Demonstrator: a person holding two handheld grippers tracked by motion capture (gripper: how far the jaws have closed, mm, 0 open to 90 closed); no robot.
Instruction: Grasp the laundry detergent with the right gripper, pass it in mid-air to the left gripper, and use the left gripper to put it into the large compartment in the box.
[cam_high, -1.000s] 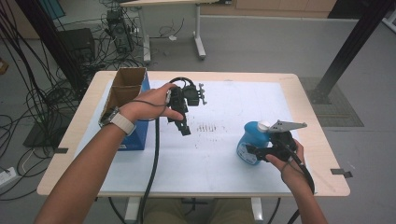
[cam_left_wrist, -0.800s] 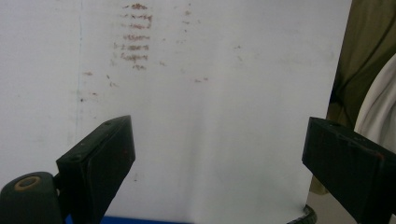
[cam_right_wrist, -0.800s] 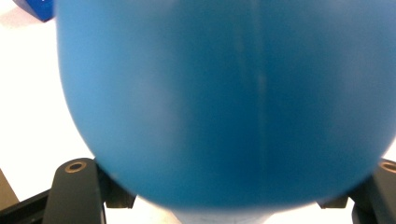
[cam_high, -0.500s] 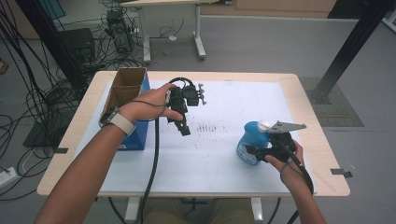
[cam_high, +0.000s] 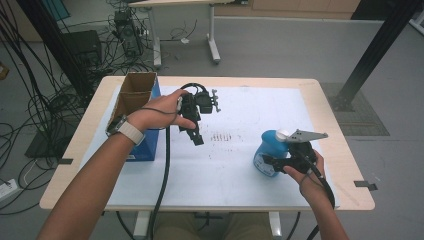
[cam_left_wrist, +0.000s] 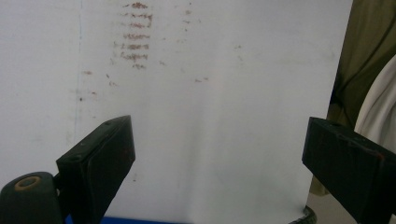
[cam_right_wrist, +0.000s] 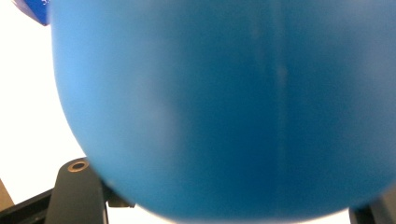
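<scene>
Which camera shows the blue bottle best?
The high view: the whole blue bottle stands on the table at the right gripper. The right gripper view has just its blurry blue side.

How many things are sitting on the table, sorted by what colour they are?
Blue, round plastic bottle with a white cap: 1
Blue-sided cardboard box with an open brown top: 1
White sheet covering the tabletop, marked with reddish smudges: 1
Total: 3
</scene>
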